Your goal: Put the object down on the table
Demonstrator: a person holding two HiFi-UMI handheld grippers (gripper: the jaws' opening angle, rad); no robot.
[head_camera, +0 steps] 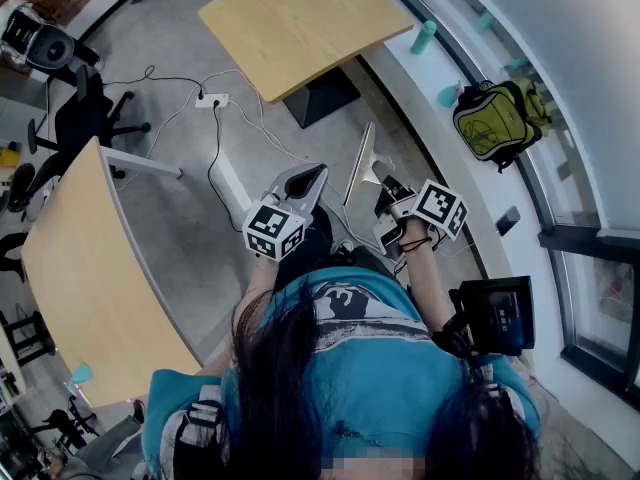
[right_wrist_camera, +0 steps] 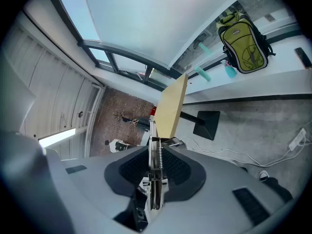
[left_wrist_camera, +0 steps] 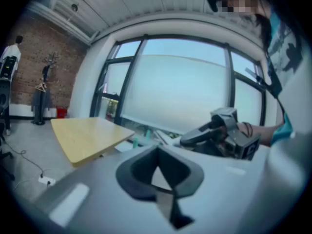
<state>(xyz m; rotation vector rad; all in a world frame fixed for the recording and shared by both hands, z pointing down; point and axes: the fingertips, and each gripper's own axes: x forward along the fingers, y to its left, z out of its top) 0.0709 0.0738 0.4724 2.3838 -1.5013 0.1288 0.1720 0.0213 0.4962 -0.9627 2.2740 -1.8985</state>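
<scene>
My right gripper (head_camera: 388, 196) (right_wrist_camera: 155, 152) is held in the air at chest height, shut on a thin metal tool with a coil spring (right_wrist_camera: 157, 167). The tool stands edge-on between the dark pads and shows as a narrow grey blade (head_camera: 360, 163) that points away from me. My left gripper (head_camera: 308, 183) (left_wrist_camera: 157, 154) hangs beside it, shut with nothing between its pads. From the left gripper view the right gripper (left_wrist_camera: 222, 130) is at the right. A light wooden table (head_camera: 300, 23) (left_wrist_camera: 87, 135) (right_wrist_camera: 173, 104) stands ahead, well below and beyond both grippers.
A second wooden table (head_camera: 80, 268) runs along my left. On the window ledge at the right are a green backpack (head_camera: 495, 118) (right_wrist_camera: 243, 45) and teal bottles (head_camera: 424, 36). A power strip with cables (head_camera: 212, 99) lies on the grey floor, and an office chair (head_camera: 85, 118) stands at the far left.
</scene>
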